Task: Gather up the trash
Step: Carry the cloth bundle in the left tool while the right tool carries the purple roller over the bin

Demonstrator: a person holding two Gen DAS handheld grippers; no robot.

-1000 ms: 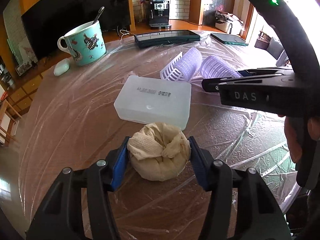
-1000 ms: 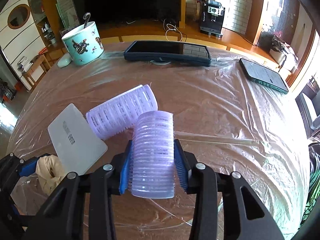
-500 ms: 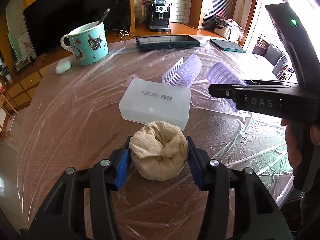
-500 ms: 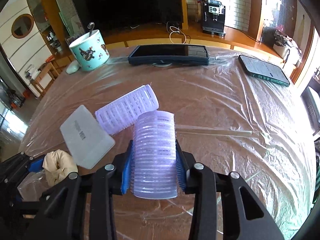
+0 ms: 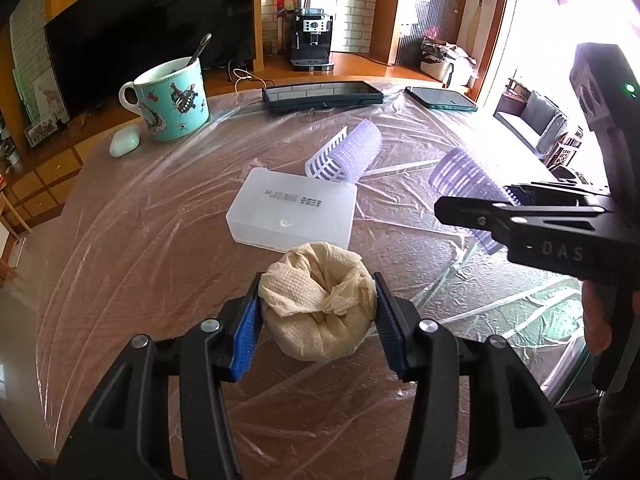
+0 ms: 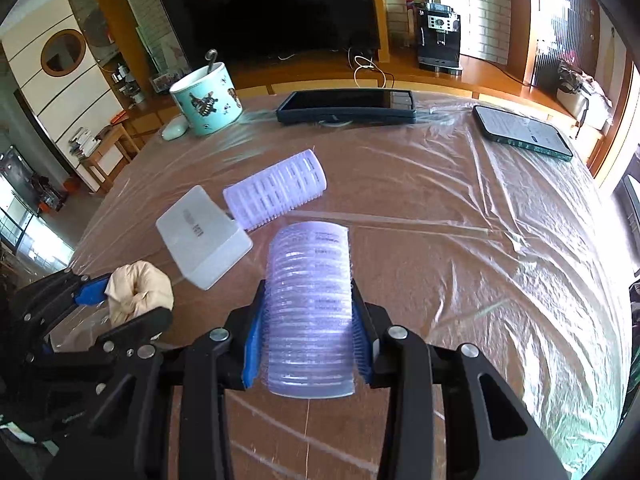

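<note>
My left gripper [image 5: 316, 312] is shut on a crumpled beige tissue ball [image 5: 318, 300] and holds it above the plastic-covered table; it also shows in the right wrist view [image 6: 138, 290]. My right gripper [image 6: 308, 336] is shut on a lilac hair roller [image 6: 310, 304], lifted off the table; the roller also shows in the left wrist view [image 5: 466, 184]. A second lilac roller [image 6: 276, 188] lies on the table beside a white plastic box [image 6: 200, 232].
A teal mug [image 5: 172, 100] with a spoon and a white mouse [image 5: 125, 141] stand far left. A dark tablet [image 5: 322, 94] and a phone [image 5: 440, 98] lie at the far edge. The table edge [image 5: 568, 364] is at the right.
Both grippers have risen and pulled back with their loads. The held roller has come away from the second roller on the table.
</note>
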